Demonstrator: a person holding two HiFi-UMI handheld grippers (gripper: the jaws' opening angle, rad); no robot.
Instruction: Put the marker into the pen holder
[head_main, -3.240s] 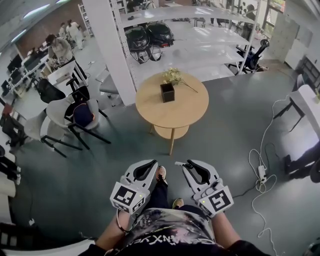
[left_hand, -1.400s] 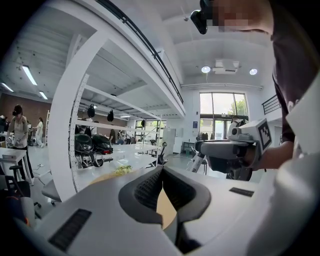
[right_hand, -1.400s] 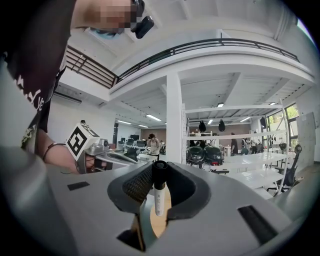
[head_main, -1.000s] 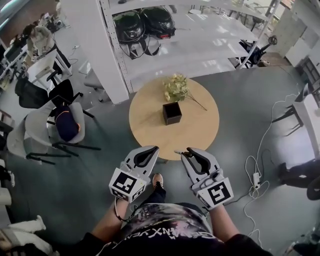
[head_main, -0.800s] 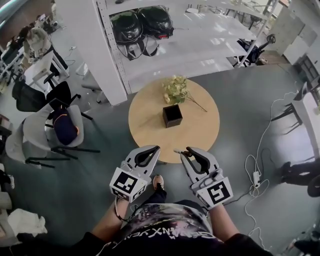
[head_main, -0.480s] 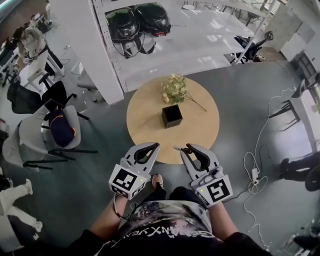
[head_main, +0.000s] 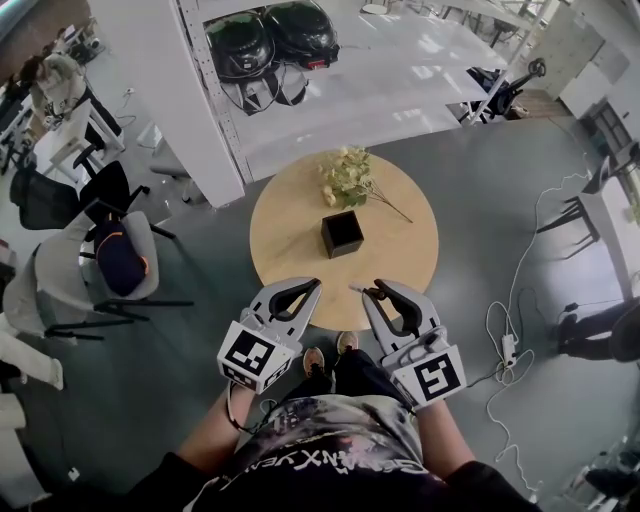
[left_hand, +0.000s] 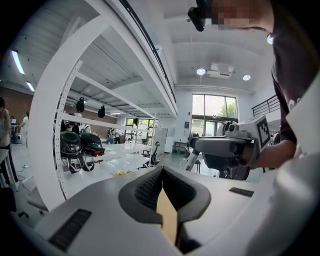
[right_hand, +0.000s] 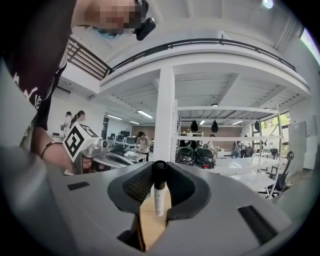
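Observation:
The black square pen holder stands open-topped near the middle of a round wooden table. My right gripper hovers at the table's near edge, shut on the marker, whose end pokes out to the left. In the right gripper view the marker, black cap up and white barrel down, is pinched between the jaws of the right gripper. Beside it, also at the near edge, my left gripper is shut with nothing in it. The left gripper shows its tips touching in its own view.
A bunch of pale yellow flowers lies on the table just behind the holder. White shelving with dark helmets stands beyond. Chairs are at the left, and cables with a power strip lie on the floor at the right.
The table has come closer as the person walked up to it. Both grippers moved forward together and now reach its near edge. The marker stays in the right jaws.

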